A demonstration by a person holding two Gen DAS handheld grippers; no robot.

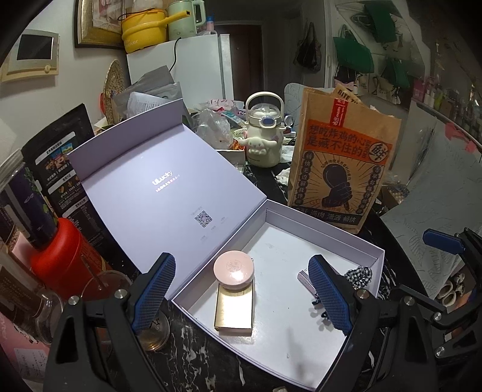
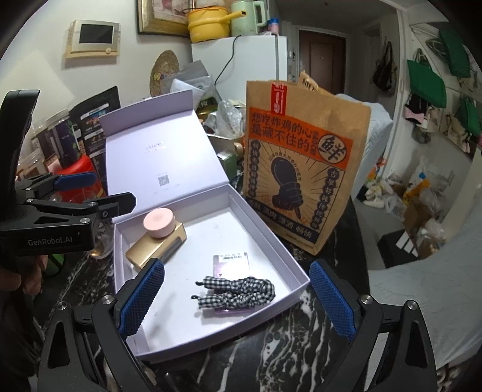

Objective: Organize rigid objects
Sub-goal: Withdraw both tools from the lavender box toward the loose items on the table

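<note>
Left tongs [image 1: 241, 289]: jaws wide, nothing between the blue pads, poised above the near-left part of the open box [image 1: 331, 221]. Right tongs [image 2: 236, 291]: likewise wide and empty, held over the box's near edge; the left tongs also show at the left border of the right wrist view, with part of a hand [image 2: 18, 280] below them.

Box contents — a pink jar [image 1: 233, 268] resting on top of the far end of a gold case [image 1: 233, 310], both along the box's left wall; a small card [image 2: 231, 263] near the middle of the floor; a checked scrunchie [image 2: 238, 291] just in front of the card, lying over a flat lilac item whose edge alone shows. The jar and case lie well apart from the scrunchie.

The lilac lid [image 1: 150, 193] stands hinged open at the box's far-left side, tilted back, a QR mark printed inside it.

Surroundings — the box sits on a dark marbled table [image 2: 271, 346]. A brown paper bag [image 2: 301, 169] stands upright just beyond the box's far-right corner. A white bottle [image 1: 263, 135] stands farther back, left of the bag. A red tin [image 1: 60, 259] and dark pouches crowd the table left of the lid. A white fridge [image 2: 250, 63] stands behind, with a yellow pot [image 2: 208, 21] on top.
</note>
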